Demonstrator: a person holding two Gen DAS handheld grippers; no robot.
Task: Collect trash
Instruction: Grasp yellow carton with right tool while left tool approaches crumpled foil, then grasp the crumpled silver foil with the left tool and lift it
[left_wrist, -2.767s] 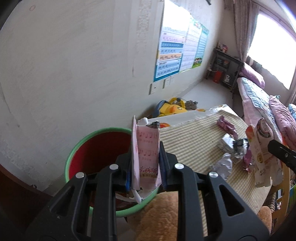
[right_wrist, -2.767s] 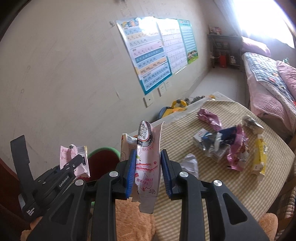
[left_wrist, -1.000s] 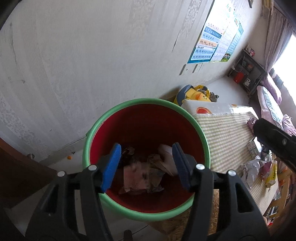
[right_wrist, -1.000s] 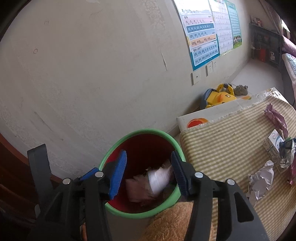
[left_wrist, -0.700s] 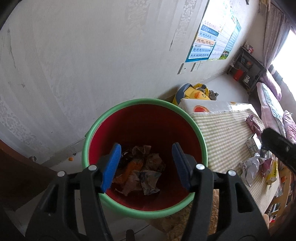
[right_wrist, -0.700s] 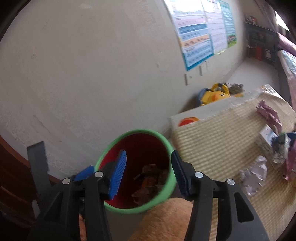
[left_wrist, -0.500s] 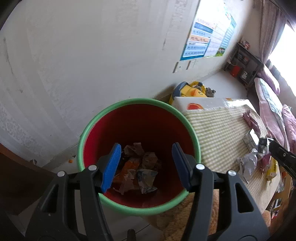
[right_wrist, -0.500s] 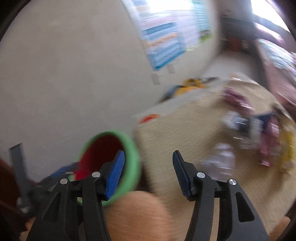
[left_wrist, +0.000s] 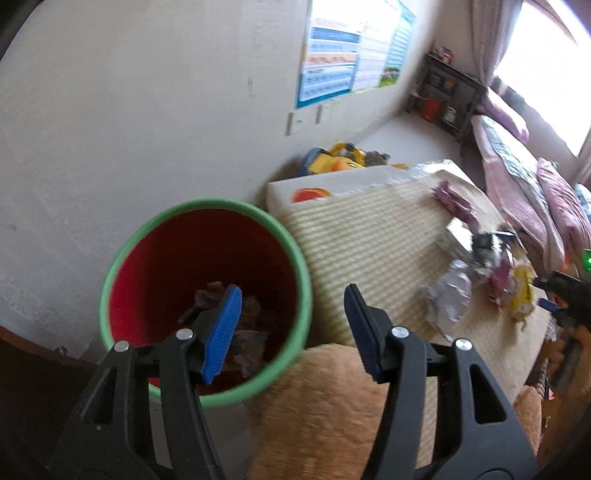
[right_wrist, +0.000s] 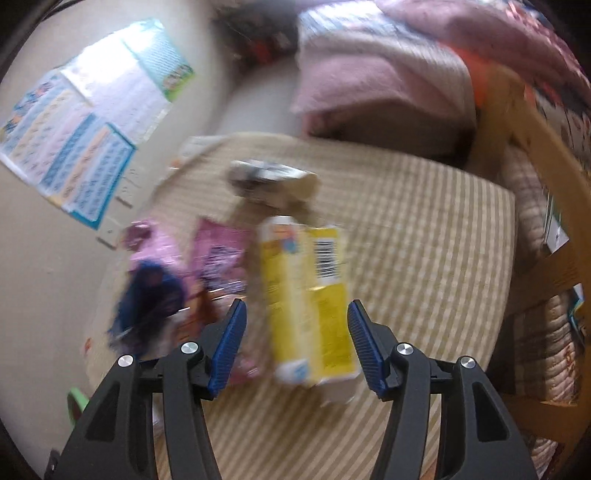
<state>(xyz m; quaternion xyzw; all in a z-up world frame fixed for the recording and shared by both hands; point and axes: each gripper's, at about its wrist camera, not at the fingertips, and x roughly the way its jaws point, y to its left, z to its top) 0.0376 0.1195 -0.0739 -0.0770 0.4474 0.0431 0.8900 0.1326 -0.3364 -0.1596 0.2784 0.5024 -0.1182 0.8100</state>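
we see daylight blowing out the window (left_wrist: 546, 66) at upper right; heavy motion blur smears the wrappers (right_wrist: 303, 295) in the right wrist view, and fisheye edges bend dark.

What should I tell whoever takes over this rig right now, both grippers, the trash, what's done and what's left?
Left gripper: open, empty, over the near rim of the red bin.
Right gripper: open, its jaws have just been opening; empty, above the yellow carton on the striped table.
Done: some crumpled wrappers lie in the bin.
Left: yellow carton, pink wrapper, dark blue wrapper, silver wrapper, and more trash behind them, blurred.
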